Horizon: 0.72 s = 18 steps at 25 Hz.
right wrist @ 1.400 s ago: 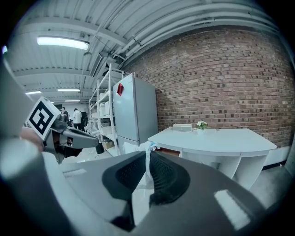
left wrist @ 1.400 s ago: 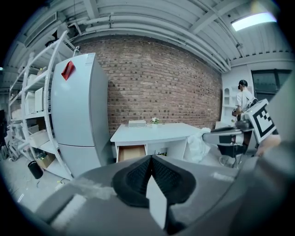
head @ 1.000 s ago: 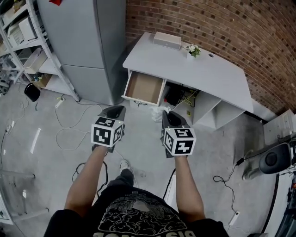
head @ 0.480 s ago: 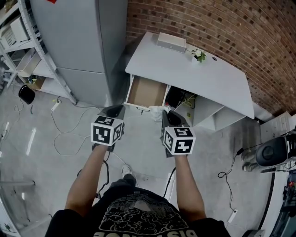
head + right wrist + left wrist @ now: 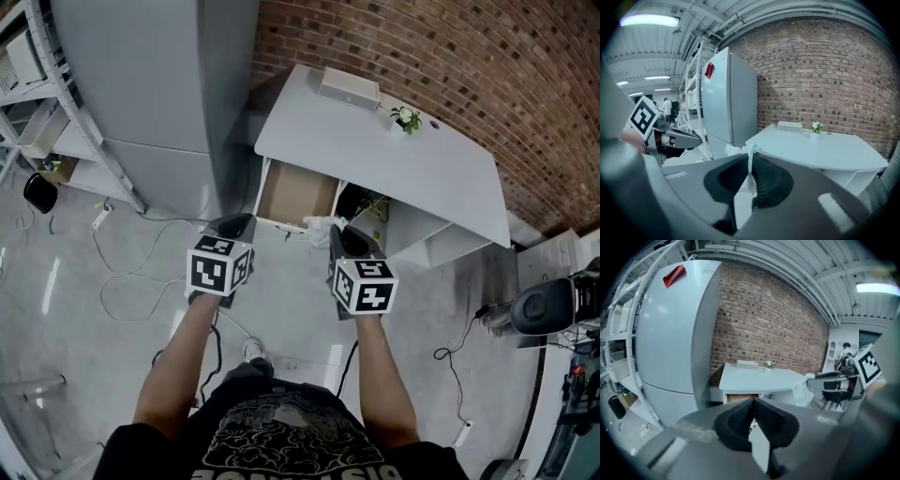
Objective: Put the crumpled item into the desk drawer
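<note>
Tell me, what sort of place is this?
Likely a workshop or lab-style office: a bare brick wall, metal shelving, a white desk, and loose cables across a concrete floor.

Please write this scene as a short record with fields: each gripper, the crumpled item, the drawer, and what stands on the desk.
left gripper: jaws together, nothing between them
right gripper: jaws shut on the crumpled item
crumpled item position: white, held in the air in front of the desk, not yet in the drawer
drawer: pulled open, brown inside, no contents visible
on the desk: flat box and small plant, both near the brick wall
beside the desk: tall grey cabinet
</note>
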{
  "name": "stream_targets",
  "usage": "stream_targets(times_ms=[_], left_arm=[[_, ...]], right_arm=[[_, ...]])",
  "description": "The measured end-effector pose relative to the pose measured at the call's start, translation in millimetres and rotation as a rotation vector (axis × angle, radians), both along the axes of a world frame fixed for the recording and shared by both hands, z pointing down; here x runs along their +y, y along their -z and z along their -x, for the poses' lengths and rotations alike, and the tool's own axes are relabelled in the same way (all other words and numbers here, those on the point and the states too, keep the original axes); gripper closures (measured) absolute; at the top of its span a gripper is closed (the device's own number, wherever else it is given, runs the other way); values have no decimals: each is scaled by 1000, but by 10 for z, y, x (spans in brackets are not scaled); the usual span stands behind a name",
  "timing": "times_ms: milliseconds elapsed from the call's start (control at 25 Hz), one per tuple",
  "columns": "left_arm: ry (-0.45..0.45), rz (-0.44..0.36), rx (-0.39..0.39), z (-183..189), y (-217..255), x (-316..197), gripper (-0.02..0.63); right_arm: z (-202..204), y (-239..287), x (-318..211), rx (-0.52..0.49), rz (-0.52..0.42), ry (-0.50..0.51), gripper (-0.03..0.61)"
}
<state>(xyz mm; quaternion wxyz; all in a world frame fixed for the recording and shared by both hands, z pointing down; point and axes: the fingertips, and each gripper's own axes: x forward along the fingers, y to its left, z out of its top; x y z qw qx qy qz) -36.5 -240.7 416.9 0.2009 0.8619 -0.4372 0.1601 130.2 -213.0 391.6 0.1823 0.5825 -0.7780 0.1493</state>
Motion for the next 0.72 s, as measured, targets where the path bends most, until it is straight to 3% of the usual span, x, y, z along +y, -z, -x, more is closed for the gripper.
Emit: stream_targets(times_ms=[720], left_arm=[[-7,0,1,218,-104,-370,614]], right_arm=[[315,-34,-476,17,-2,28,554]])
